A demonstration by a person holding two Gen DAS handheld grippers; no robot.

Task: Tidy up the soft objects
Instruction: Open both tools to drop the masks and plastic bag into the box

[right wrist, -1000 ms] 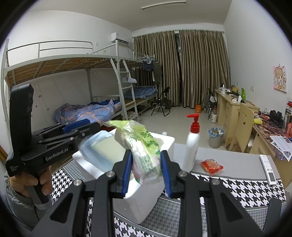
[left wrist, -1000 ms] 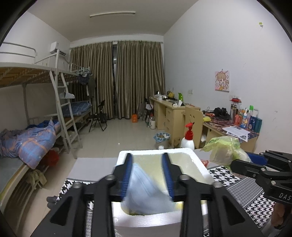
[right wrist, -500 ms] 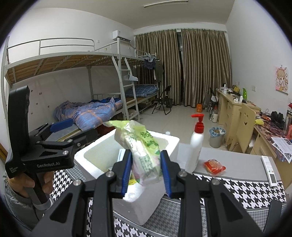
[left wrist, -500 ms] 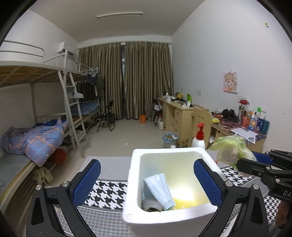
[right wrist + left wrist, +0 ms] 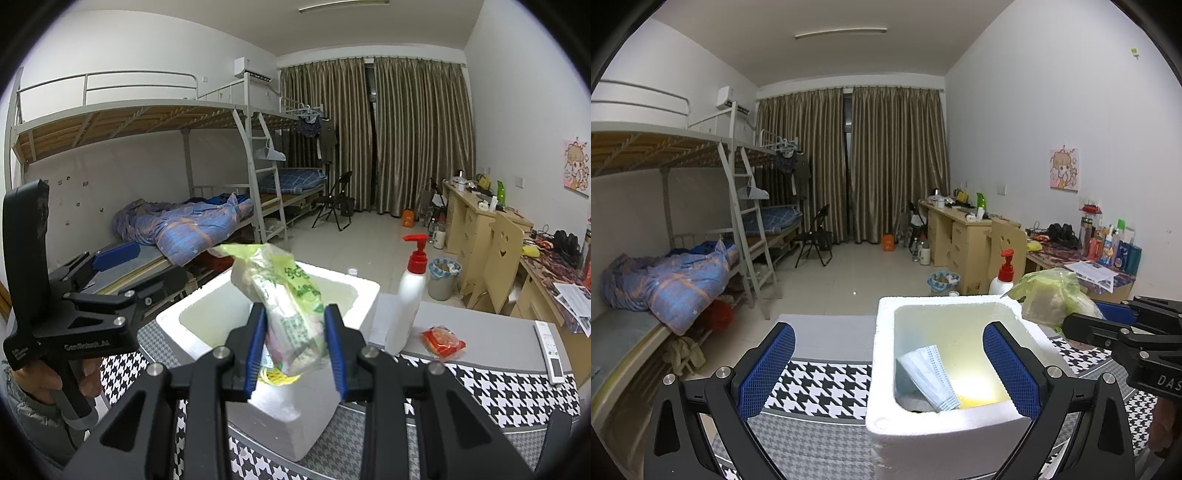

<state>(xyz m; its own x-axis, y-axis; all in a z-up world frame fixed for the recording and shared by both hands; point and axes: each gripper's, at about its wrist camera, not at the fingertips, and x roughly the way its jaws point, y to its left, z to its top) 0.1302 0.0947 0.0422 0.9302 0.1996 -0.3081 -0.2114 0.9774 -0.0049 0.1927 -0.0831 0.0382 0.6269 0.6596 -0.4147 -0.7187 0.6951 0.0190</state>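
A white foam box (image 5: 884, 373) stands on the houndstooth table; it also shows in the right wrist view (image 5: 168, 325). A light blue face mask (image 5: 929, 376) lies inside it over something yellow (image 5: 979, 400). My left gripper (image 5: 886, 369) is open and empty, its jaws wide apart in front of the box. My right gripper (image 5: 295, 347) is shut on a green plastic packet (image 5: 291, 299) and holds it above the box's near corner. The packet also shows in the left wrist view (image 5: 1049, 295), at the box's right rim.
A white pump bottle with a red top (image 5: 406, 306), a red snack packet (image 5: 441, 341) and a white remote (image 5: 550, 350) sit on the table right of the box. The table's far edge (image 5: 827, 317) runs behind the box. Bunk beds stand left, desks right.
My left gripper opened and let go of the blue mask, which dropped into the foam box. The left gripper then drew back a little. My right gripper kept holding the green packet.
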